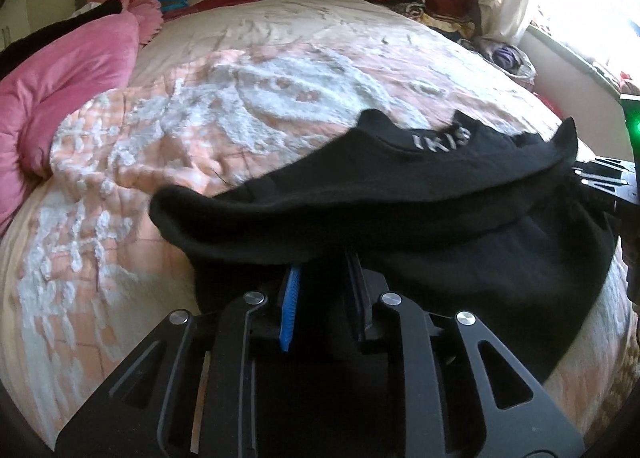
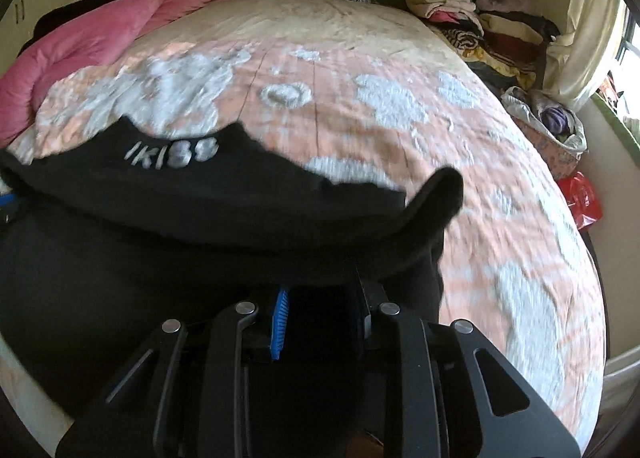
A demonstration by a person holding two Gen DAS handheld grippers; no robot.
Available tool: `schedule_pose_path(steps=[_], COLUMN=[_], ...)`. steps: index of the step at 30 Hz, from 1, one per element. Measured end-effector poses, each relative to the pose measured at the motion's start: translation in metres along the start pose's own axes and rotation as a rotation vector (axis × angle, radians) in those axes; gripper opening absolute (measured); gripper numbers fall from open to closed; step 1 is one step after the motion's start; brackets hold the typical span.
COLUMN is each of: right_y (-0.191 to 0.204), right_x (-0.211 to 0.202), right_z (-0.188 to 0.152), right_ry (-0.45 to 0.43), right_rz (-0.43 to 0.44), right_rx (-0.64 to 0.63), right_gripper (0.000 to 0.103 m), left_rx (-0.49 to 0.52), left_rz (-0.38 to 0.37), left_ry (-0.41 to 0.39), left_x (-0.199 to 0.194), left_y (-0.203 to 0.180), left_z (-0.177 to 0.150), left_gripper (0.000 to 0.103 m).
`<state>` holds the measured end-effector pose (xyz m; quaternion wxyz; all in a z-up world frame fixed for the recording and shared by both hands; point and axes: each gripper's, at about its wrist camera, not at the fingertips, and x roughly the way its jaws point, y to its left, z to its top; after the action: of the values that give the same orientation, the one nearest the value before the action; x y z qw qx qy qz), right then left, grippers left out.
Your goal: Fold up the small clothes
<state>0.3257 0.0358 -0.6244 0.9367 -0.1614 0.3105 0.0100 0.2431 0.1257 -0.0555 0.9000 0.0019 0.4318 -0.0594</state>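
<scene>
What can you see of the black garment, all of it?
The black garment is a small piece of soft, matte knit-looking fabric with pale lettering near its far edge. It lies crumpled across the near part of the peach and white bedspread, with a folded ridge running side to side. The left gripper and right gripper each appear closed on its near edge, fingertips buried in cloth. In the right wrist view one narrow end sticks up at the right.
</scene>
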Motion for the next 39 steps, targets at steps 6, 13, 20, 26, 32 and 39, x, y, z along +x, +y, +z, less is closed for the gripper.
schedule_pose_path(steps=[6,13,20,26,32,39], right_y=[-0.023,-0.062,-0.065,-0.062,-0.081,-0.106], right_x=[0.006,0.000,0.009,0.015,0.002,0.000], right_z=[0.032,0.034,0.016,0.013,0.013,0.008], right_ry=[-0.034,-0.056,-0.006,-0.011,-0.076,-0.113], right_rz=[0.001,-0.026,-0.018,0.020,0.085,0.112], right_rx=[0.097,0.190,0.163,0.177,0.299,0.437], right_gripper=[0.023,0.025,0.047,0.008,0.006,0.006], left_rx=[-0.099,-0.229,-0.238,-0.188,-0.198,-0.233], left_rz=[0.025,-0.002,-0.023,-0.009,-0.043,-0.053], left_ry=[-0.045,-0.071,-0.026,-0.041,-0.113,-0.131], left_x=[-0.004,-0.013,0.004,0.009,-0.014,-0.013], left_y=[0.030,0.066,0.066,0.056,0.060,0.069], left_z=[0.020,0.024,0.017,0.014,0.022,0.023], left_gripper=[0.018,0.034,0.044,0.015,0.007,0.004])
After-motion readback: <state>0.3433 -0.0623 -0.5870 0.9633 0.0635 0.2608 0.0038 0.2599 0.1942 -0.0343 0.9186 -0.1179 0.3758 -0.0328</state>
